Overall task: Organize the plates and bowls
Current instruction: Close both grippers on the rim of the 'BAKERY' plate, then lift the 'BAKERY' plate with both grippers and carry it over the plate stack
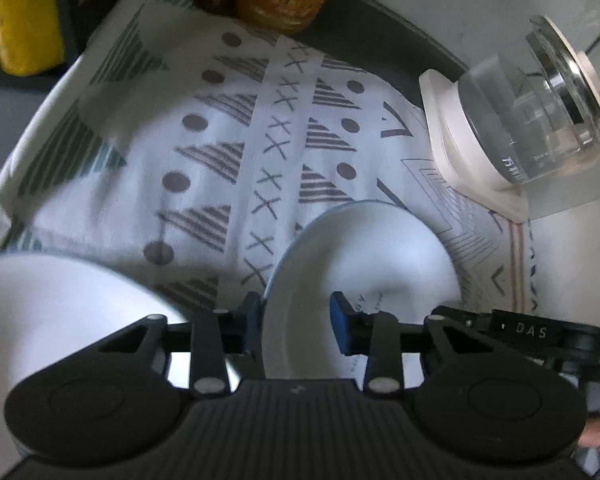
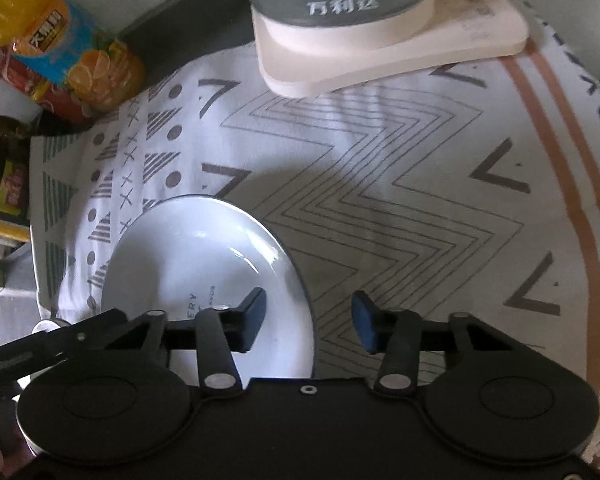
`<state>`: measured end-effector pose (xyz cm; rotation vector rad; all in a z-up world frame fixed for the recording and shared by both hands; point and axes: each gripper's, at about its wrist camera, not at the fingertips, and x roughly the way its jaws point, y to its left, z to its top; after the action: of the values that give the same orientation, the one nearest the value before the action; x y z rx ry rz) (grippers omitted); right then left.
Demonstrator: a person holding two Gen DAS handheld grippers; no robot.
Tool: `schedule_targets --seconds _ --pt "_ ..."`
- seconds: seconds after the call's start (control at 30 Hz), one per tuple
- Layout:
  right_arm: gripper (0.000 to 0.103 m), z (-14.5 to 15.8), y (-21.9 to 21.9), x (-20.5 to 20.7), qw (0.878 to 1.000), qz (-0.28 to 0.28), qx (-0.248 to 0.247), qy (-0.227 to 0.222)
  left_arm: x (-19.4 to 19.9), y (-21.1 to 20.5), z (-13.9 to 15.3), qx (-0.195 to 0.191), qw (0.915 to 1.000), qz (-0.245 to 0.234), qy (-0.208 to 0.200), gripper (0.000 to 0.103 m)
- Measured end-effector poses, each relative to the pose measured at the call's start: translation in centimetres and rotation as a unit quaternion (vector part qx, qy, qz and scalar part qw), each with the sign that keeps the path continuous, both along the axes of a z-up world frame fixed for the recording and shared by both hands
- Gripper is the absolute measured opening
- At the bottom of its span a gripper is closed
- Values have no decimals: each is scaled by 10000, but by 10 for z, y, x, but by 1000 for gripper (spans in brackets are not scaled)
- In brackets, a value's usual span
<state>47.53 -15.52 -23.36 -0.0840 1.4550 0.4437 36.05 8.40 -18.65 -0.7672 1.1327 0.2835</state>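
I see patterned cloth [image 2: 380,200] over table. Kettle [image 2: 340,0] at far edge; juice bottle [image 2: 60,52] left of kettle. Plate [image 2: 204,264] nearer me. Left gripper [image 1: 296,326] and right gripper [image 2: 308,318] narrow, straddling plate rim, grip unclear.

Cloth [image 2: 380,184] spread over tabletop [image 1: 400,20], which shows bare past the cloth's far edge. Plate [image 2: 204,264] lies on the cloth, near its front edge. Rim of the plate sits between the jaws of the left gripper [image 1: 296,324] on one side and of the right gripper [image 2: 310,316] on the opposite side. A second dish [image 1: 60,312] rests on the cloth just left of the plate, apart from it. Kettle [image 1: 540,120] stands on its base [image 2: 380,52] at the far right of the cloth. Bottle [image 2: 72,48] stands at the cloth's far left corner.
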Motion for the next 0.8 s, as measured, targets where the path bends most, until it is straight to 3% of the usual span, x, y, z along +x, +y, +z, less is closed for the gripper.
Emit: schedule_targets --seconds 0.07,0.27,0.5,0.8 --pt "36 -4 1 4 10000 4 -15 96 2 2 -3 21 10000 5 68 26" --pt "29 -9 10 8 9994 277 -91 175 8 8 -7 54 9998 -67 180 13" --pt "25 -11 26 11 9975 658 -224 100 8 12 -8 52 9999 -39 89 11" --pt "22 -10 26 21 9990 437 97 -85 10 29 -9 -243 9995 209 -32 11"
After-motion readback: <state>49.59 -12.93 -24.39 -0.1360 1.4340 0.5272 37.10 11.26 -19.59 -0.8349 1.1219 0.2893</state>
